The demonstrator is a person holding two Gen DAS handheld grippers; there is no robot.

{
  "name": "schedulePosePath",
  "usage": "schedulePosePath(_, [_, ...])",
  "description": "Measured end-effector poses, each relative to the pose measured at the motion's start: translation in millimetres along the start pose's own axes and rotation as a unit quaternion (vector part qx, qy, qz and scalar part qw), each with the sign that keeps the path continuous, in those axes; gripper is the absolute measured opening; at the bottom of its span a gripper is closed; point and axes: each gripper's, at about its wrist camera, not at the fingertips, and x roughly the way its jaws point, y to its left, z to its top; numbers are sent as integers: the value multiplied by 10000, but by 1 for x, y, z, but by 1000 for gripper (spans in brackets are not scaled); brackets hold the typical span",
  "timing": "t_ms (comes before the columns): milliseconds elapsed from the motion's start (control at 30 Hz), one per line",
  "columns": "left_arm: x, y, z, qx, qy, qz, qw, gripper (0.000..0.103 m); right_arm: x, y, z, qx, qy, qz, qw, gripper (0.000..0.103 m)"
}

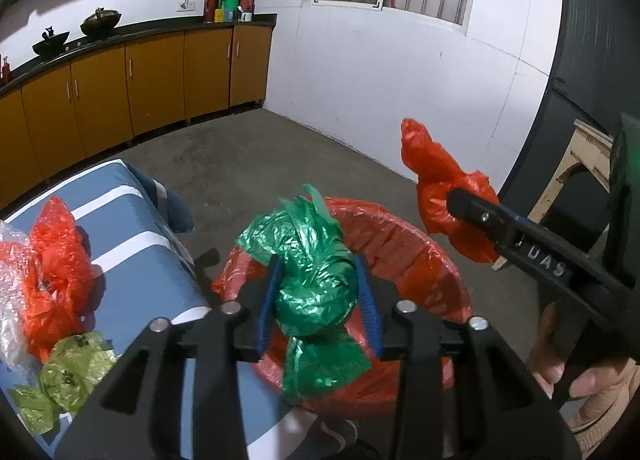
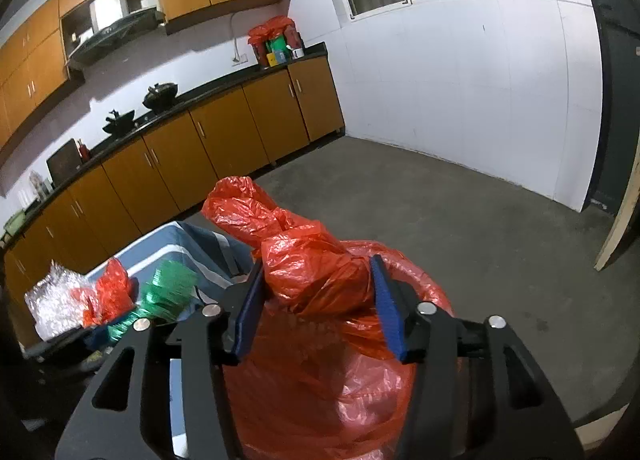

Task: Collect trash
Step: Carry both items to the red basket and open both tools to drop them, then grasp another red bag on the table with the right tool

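My left gripper (image 1: 318,272) is shut on a crumpled green plastic bag (image 1: 310,288) and holds it above the bin lined with a red bag (image 1: 428,264). My right gripper (image 2: 318,280) is shut on a crumpled red plastic bag (image 2: 304,256), also above the bin (image 2: 420,284). The right gripper with its red bag (image 1: 440,188) shows at the right of the left wrist view. In the right wrist view the green bag (image 2: 168,288) shows blurred at the left.
A blue striped cushioned surface (image 1: 132,220) left of the bin carries another red bag (image 1: 56,272), clear bubble wrap (image 1: 10,300) and a yellow-green bag (image 1: 68,376). Orange kitchen cabinets (image 1: 132,84) line the far wall. Grey concrete floor (image 1: 280,156) lies beyond the bin.
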Motion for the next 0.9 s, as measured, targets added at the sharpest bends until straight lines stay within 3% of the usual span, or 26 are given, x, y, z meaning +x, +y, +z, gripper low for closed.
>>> schedulePosePath(100, [7, -1, -2, -25, 64, -4, 10000, 50, 0, 0, 2, 45, -44, 48, 10000, 64])
schedulePosePath(200, [11, 2, -4, -64, 140, 20, 9999, 52, -1, -3, 1, 66, -84, 14, 9999, 68])
schedulePosePath(367, [5, 23, -11, -271, 111, 327, 9990, 59, -5, -9, 2, 30, -178, -214, 9996, 75])
schedulePosePath(567, [-28, 52, -25, -327, -206, 1144, 9927, 74, -12, 0, 0, -216, -312, -434, 9983, 91])
schedulePosePath(733, [-62, 82, -42, -368, -369, 1801, 9823, 77, -12, 21, -5, -536, -369, -387, 9971, 92])
schedulePosePath(900, [-100, 117, -65, -515, -511, 2501, 9655, 79, -10, 54, -15, -795, -324, -50, 9963, 92])
